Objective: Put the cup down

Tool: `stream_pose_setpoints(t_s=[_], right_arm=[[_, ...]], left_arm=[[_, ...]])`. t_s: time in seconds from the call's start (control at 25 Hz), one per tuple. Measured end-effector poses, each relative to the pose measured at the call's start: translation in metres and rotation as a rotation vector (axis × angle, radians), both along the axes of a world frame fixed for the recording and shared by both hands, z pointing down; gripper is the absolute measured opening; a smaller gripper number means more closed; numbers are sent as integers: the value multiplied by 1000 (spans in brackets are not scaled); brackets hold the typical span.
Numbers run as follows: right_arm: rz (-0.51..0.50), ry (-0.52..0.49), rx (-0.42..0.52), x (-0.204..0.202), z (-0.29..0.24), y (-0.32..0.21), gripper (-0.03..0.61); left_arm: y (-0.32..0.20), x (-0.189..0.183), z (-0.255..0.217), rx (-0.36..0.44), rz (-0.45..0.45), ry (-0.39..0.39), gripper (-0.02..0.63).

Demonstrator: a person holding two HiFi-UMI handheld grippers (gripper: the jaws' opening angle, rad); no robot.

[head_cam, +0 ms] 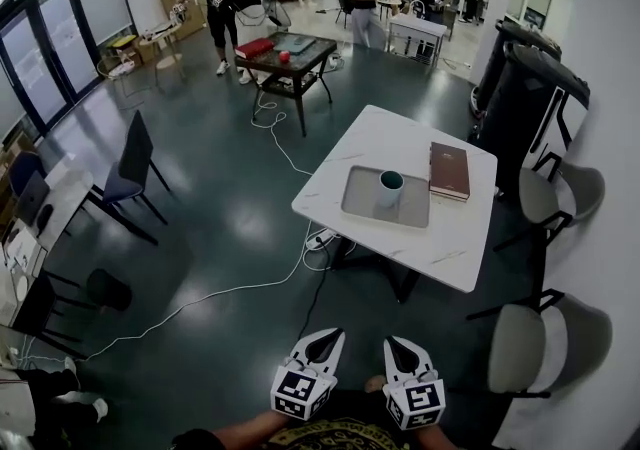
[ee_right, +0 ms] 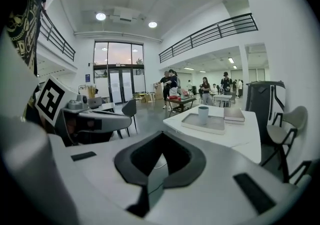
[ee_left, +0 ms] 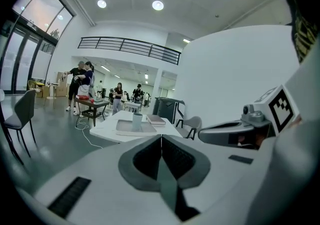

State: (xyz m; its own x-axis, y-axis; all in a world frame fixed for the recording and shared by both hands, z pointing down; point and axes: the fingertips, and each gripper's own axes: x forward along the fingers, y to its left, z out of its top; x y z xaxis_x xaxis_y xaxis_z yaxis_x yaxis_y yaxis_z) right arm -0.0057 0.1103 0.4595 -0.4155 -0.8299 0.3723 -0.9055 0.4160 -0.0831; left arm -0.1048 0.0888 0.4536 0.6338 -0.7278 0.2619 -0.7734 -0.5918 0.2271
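Observation:
A pale cup (head_cam: 390,186) with a dark inside stands upright on a grey tray (head_cam: 360,200) on the white table (head_cam: 440,243), well ahead of me. Both grippers are low at the view's bottom edge, far short of the table. My left gripper (head_cam: 327,336) is shut with nothing in it, and my right gripper (head_cam: 393,343) beside it is shut and empty too. The left gripper view has its jaws (ee_left: 161,139) meeting along a line, with the cup (ee_left: 137,121) small beyond them. In the right gripper view the cup (ee_right: 203,114) stands past the shut jaws (ee_right: 161,141).
A brown book (head_cam: 449,170) lies on the table right of the tray. Grey chairs (head_cam: 548,338) stand along the table's right side. A white cable (head_cam: 250,288) snakes over the dark floor. A black chair (head_cam: 130,173) is at left; people stand round a dark table (head_cam: 290,56) behind.

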Motion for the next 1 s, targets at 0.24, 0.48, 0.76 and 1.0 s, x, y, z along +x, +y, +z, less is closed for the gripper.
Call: stream_pose_setpoints(t_s=[0.24, 0.48, 0.76, 1.0], right_arm=[[-31, 5, -1, -1, 0, 2, 5], [-49, -14, 19, -1, -2, -6, 5], [-61, -10, 33, 1, -14, -5, 5], [-50, -16, 30, 5, -11, -2, 5]], left_arm=[[-1, 3, -2, -1, -18, -4, 11], [-3, 2, -3, 0, -38, -15, 11], [-4, 8, -4, 8, -27, -24, 11], [-4, 15, -2, -4, -3, -26, 11]])
